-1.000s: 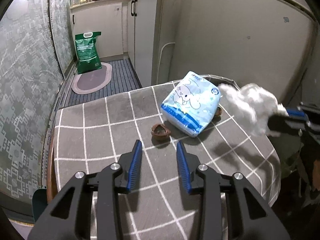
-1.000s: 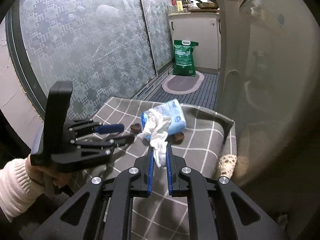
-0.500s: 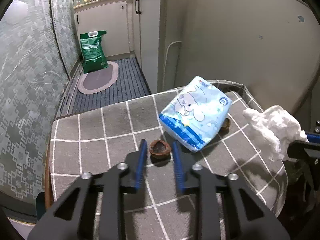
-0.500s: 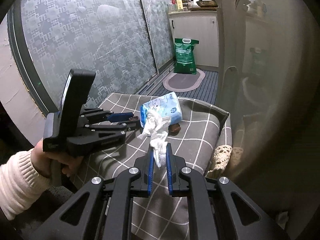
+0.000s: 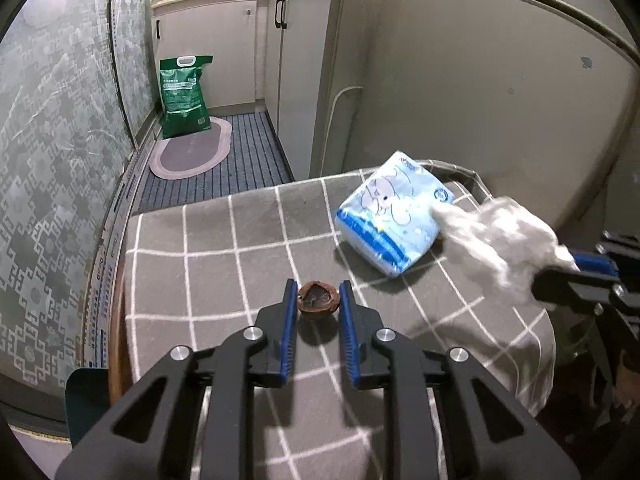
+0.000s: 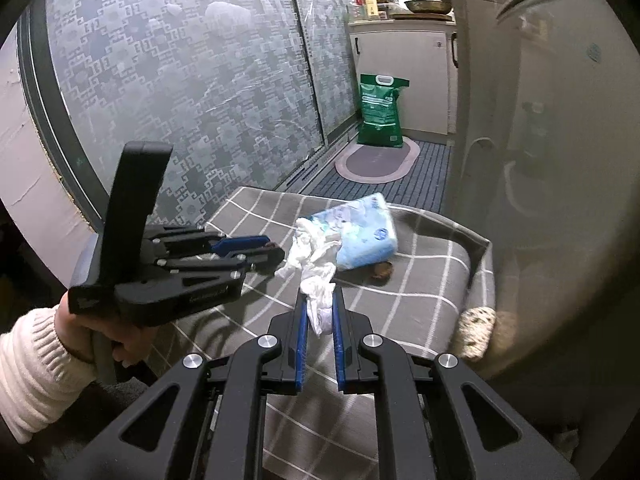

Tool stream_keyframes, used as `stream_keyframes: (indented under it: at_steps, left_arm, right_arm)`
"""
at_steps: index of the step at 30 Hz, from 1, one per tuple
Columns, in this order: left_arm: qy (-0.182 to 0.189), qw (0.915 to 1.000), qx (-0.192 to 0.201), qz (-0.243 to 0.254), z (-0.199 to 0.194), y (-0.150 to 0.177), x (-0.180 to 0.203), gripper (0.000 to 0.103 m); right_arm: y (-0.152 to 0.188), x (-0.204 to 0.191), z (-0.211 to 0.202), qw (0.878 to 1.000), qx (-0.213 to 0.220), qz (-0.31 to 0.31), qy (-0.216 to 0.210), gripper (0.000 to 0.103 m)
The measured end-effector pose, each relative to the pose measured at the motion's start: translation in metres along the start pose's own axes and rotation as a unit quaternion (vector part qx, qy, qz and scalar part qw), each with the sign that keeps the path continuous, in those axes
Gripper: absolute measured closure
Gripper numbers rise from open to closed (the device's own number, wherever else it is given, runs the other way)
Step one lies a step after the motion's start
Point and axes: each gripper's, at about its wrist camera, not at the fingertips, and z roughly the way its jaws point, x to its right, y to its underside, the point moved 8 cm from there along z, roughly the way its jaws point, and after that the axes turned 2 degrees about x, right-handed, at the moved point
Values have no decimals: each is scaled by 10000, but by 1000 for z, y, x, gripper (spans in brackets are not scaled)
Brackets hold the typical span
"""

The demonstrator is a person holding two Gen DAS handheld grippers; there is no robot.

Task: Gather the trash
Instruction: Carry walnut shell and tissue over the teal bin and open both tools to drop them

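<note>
Here no label on the tissue pack (image 5: 394, 216) reads legibly.

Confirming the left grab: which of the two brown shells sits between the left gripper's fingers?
The open-table shell, not the one tucked against the blue pack.

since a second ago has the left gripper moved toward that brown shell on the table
Yes. The left gripper has moved forward over the checked cloth: the brown shell, earlier well ahead of the fingertips, now sits between them.
</note>
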Motion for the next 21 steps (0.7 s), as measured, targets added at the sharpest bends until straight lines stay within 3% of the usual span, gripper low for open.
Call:
stream_keyframes:
  at_steps: [9,21]
  left_arm:
    - [-70,9999,96,12,-31,10,-27,80]
    - [-280,9979,382,-447,-83,17,-94,80]
  right_arm:
    - [-20,-39,17,9997,-15,-202,-160,92]
    - [-38,-93,42,9981,-73,-461,-393,92]
